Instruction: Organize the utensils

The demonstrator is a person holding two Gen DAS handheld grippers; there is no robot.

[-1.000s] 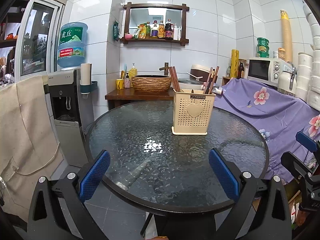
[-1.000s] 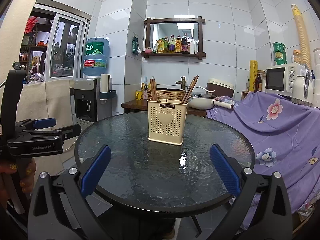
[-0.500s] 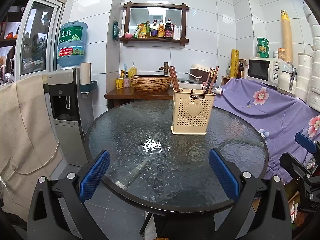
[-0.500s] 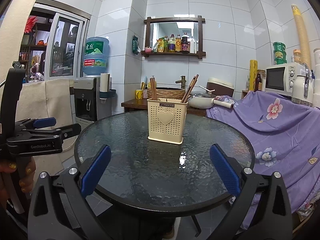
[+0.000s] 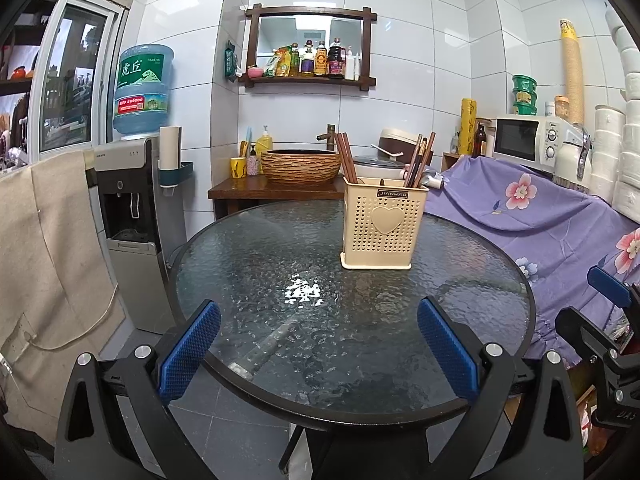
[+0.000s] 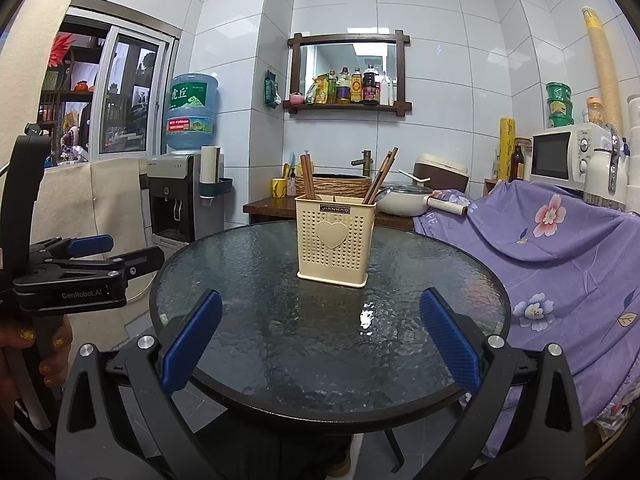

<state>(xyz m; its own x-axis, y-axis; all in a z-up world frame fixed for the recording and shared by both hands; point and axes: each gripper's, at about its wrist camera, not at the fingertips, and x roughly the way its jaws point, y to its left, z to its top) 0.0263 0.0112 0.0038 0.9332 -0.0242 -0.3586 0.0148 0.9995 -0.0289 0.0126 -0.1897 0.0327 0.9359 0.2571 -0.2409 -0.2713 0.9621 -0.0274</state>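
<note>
Cream perforated plastic forms the utensil holder [image 5: 382,226], which stands upright right of centre in the left wrist view, on the far half of the round glass tabletop [image 5: 280,280]. Brown chopsticks [image 5: 346,158] lean out of its left and right compartments. The left hand-held gripper [image 5: 318,354] fills the bottom of the frame, blue pads wide apart and holding nothing. Compared with the preceding second, nothing has shifted in this view; judged from that, no grasp has begun and the sorting is either complete or not started.

In the right wrist view, the utensil holder [image 6: 334,240] sits at frame centre, heart emblem facing the camera. The right hand-held gripper [image 6: 320,338] at the bottom is likewise spread and empty. The left hand-held gripper appears at the left edge, held by a hand [image 6: 24,350]. This view is also unchanged.
</note>
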